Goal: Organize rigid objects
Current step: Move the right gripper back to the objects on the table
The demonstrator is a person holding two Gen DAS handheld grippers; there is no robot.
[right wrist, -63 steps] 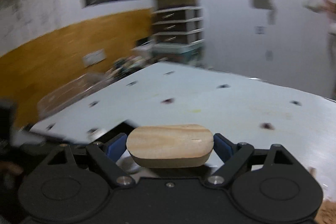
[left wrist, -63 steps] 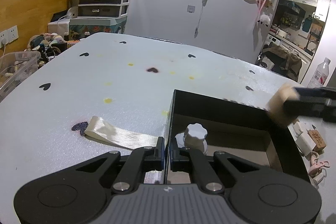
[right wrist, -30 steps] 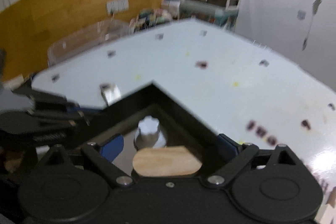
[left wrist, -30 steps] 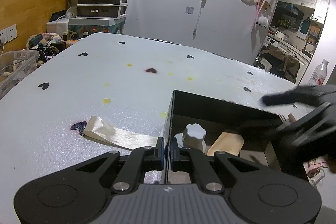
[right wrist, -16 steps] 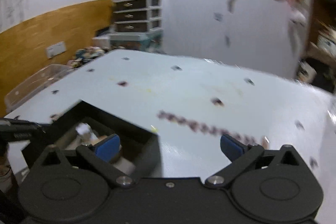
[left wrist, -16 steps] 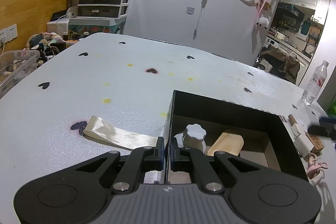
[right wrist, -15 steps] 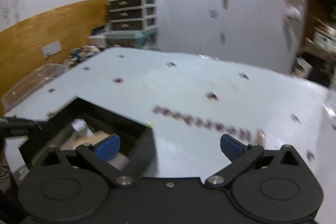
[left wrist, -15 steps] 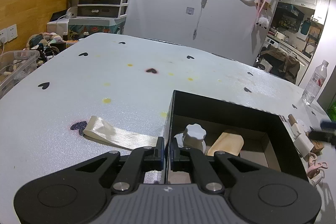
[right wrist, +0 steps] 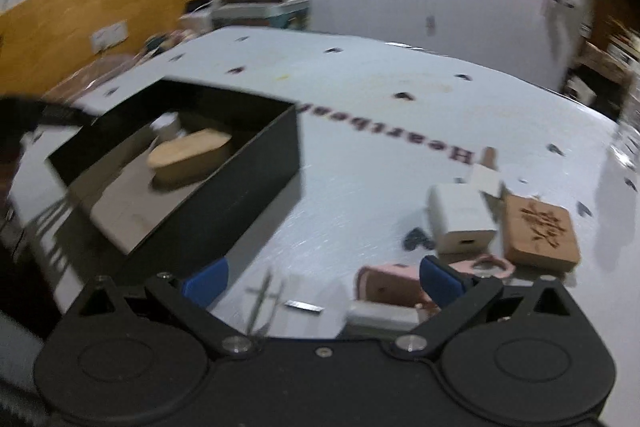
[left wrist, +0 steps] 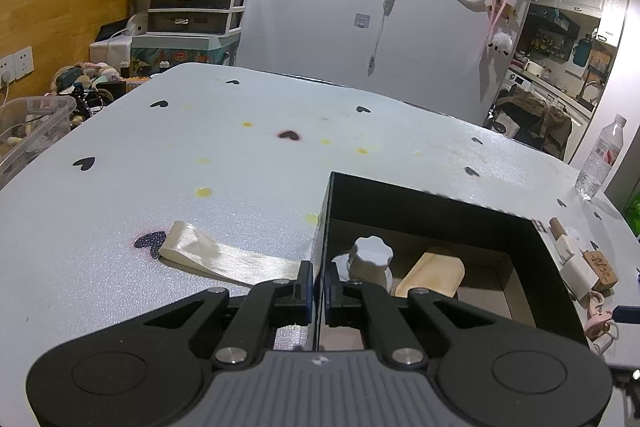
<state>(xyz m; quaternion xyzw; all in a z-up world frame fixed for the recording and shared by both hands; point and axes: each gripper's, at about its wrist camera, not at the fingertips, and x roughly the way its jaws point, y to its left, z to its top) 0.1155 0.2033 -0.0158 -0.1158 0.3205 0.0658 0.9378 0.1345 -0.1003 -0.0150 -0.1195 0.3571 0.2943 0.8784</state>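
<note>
White charger [right wrist: 460, 223] lies just beyond right tool [right wrist: 320, 281].

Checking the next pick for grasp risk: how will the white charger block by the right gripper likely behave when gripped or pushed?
The white charger block looks rigid and boxy, so it should hold shape and not roll. Its glossy faces may be slippery between the fingers. It lies flat beside the engraved wooden block, so a push would probably slide it into that block rather than tip it.
</note>
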